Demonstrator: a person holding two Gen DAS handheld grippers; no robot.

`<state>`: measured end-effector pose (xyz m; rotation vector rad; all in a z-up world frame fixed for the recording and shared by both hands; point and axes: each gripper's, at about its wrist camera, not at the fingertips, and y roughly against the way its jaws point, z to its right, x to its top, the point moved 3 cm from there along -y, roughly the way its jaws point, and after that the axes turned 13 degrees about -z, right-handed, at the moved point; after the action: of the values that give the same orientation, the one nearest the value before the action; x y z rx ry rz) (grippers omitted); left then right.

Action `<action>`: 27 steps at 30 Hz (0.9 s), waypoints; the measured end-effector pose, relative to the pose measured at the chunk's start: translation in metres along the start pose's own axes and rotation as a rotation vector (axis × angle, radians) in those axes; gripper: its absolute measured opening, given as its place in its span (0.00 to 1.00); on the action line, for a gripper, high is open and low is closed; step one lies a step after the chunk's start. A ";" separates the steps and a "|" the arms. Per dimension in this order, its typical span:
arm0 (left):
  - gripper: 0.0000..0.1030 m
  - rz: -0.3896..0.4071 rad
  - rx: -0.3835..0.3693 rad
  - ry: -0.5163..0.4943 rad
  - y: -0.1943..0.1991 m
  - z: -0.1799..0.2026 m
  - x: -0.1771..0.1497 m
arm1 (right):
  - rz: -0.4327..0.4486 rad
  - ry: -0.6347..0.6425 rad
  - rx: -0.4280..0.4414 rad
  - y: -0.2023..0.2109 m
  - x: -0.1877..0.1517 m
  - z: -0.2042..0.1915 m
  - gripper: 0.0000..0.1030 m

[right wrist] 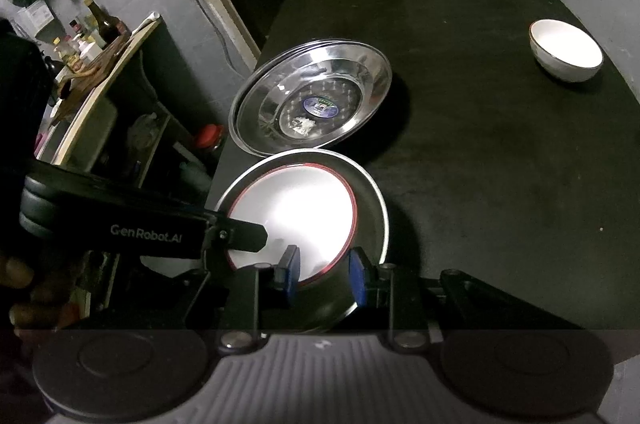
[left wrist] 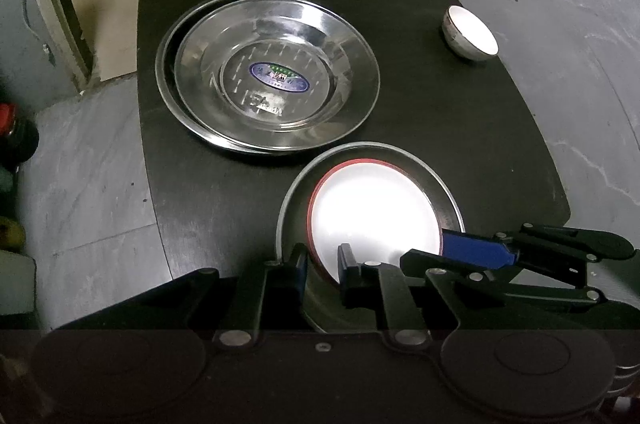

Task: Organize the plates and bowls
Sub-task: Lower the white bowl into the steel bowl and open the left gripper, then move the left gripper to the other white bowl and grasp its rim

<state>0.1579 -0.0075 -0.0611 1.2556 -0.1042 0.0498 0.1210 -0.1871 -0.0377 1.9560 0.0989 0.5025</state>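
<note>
Left gripper [left wrist: 323,266] is pinching the near rim of the red-rimmed white plate [left wrist: 376,212], which is sitting inside a grey metal plate [left wrist: 436,176] on the worktop [left wrist: 440,112]. Right gripper [right wrist: 323,274] is tilting down, probably clamping both rims. "GenRobot.AI" is showing on the left one's body. Steel plate stack [right wrist: 312,104] is lying beyond; its sticker is unreadable. White bowl [right wrist: 566,50] is sitting far right.

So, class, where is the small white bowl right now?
The small white bowl stands alone at the far right of the black table in both views, apart from the steel plates.
</note>
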 end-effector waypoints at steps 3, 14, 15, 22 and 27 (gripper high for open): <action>0.18 0.001 -0.003 0.008 0.001 0.000 -0.001 | 0.004 0.002 0.005 0.001 0.000 0.001 0.29; 0.28 0.028 0.002 0.023 0.012 0.002 -0.001 | 0.033 0.003 0.021 0.011 -0.001 0.007 0.30; 0.29 0.034 0.002 0.025 0.014 0.002 0.000 | 0.038 0.003 0.023 0.013 -0.001 0.008 0.30; 0.58 0.101 -0.006 0.035 0.031 0.006 0.005 | 0.109 -0.027 0.032 0.031 0.002 0.022 0.43; 0.83 0.143 -0.008 0.010 0.038 0.017 0.018 | 0.155 -0.082 0.014 0.042 0.006 0.043 0.75</action>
<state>0.1716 -0.0120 -0.0184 1.2383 -0.1847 0.1789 0.1368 -0.2405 -0.0133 2.0047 -0.1026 0.5229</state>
